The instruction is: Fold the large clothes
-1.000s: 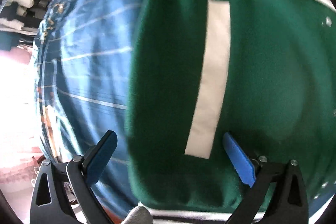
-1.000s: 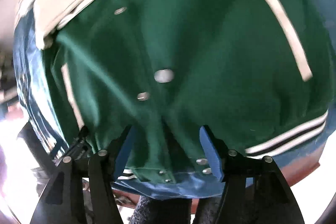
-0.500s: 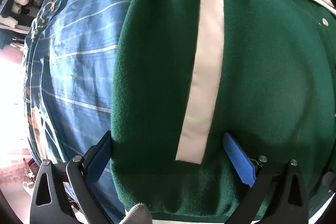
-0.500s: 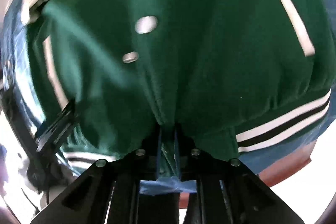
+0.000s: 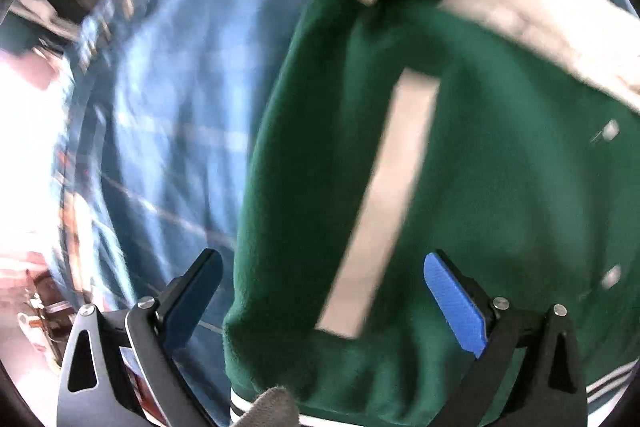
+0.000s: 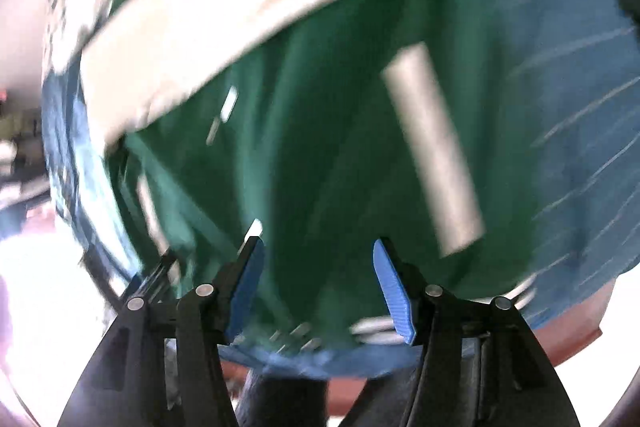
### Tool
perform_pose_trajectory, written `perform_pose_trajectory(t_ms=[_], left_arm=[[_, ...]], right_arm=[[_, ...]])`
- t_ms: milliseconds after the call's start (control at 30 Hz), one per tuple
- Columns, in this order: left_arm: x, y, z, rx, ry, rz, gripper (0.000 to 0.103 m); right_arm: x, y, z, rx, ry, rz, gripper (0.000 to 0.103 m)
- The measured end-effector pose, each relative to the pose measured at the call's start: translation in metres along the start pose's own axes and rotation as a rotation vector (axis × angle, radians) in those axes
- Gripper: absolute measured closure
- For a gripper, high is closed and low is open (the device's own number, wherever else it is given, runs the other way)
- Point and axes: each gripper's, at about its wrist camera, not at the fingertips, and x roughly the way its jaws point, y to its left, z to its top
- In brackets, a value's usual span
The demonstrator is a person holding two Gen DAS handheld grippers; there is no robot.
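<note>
Jacket (image 5: 500,187), green with white trim, fills the right of my left view, spread over the blue striped bedsheet (image 5: 180,107). My left gripper (image 5: 324,301) hangs released; right gripper (image 6: 318,287) spread too, gripping nothing.

Green jacket (image 5: 500,187) with cream stripe, blue white-lined bedsheet (image 5: 180,107)

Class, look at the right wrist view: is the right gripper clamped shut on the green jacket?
No: the right gripper stands open, its blue pads spread apart above the green jacket.
</note>
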Motion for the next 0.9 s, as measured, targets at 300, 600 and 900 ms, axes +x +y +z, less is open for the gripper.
perform_pose_trajectory(t_ms=[300, 600, 900], left_arm=[[-0.017, -0.174, 0.049, 0.052, -0.126, 0.134, 0.000], [0.015, -0.191, 0.043, -0.056, -0.100, 0.232, 0.000], [0.006, -0.188, 0.047, -0.109, -0.051, 0.223, 0.000]], right_arm=[[0.066, -0.017, 0.137, -0.301, -0.100, -0.159, 0.044], [0.070, -0.078, 0.193, -0.280, -0.293, -0.024, 0.063], [0.019, -0.162, 0.223, -0.053, -0.059, 0.285, 0.048]])
